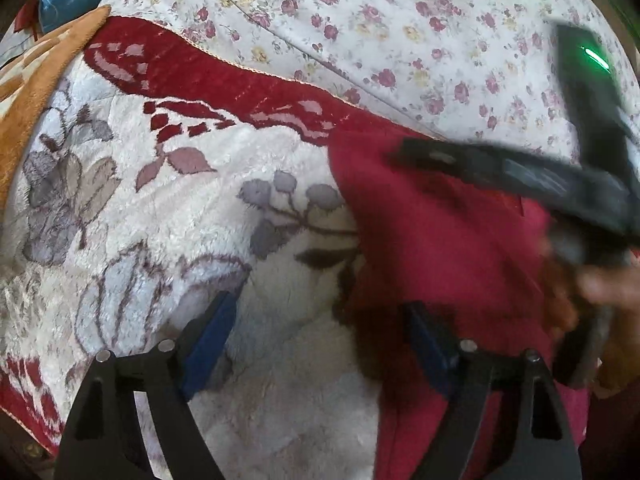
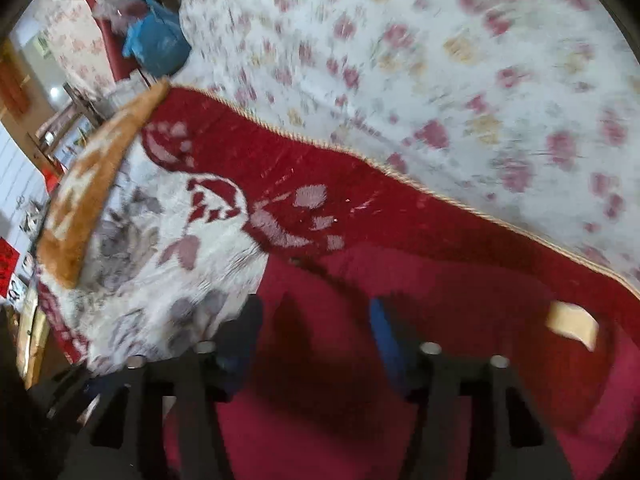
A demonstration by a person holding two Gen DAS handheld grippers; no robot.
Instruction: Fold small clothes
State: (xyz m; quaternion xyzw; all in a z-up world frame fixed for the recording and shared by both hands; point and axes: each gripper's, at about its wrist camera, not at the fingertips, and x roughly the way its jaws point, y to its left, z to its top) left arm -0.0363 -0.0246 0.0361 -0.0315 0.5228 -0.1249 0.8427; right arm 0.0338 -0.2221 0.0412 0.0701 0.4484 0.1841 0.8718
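We've got the red garment [image 1: 440,240] lying right of the left gripper [image 1: 320,344], directly under the right gripper [image 2: 316,328]. Both spread, pinching nothing, so right's closer imo.

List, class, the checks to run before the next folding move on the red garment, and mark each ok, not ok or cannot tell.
1. Red garment lies on the plush blanket: ok.
2. Left gripper jaws apart, nothing pinched: ok.
3. Right gripper jaws apart over the garment: ok.
4. Garment spread flat, without wrinkles: cannot tell, blurred.
5. Pale label edge exposed: ok.
6. Grippers clear of each other: cannot tell.
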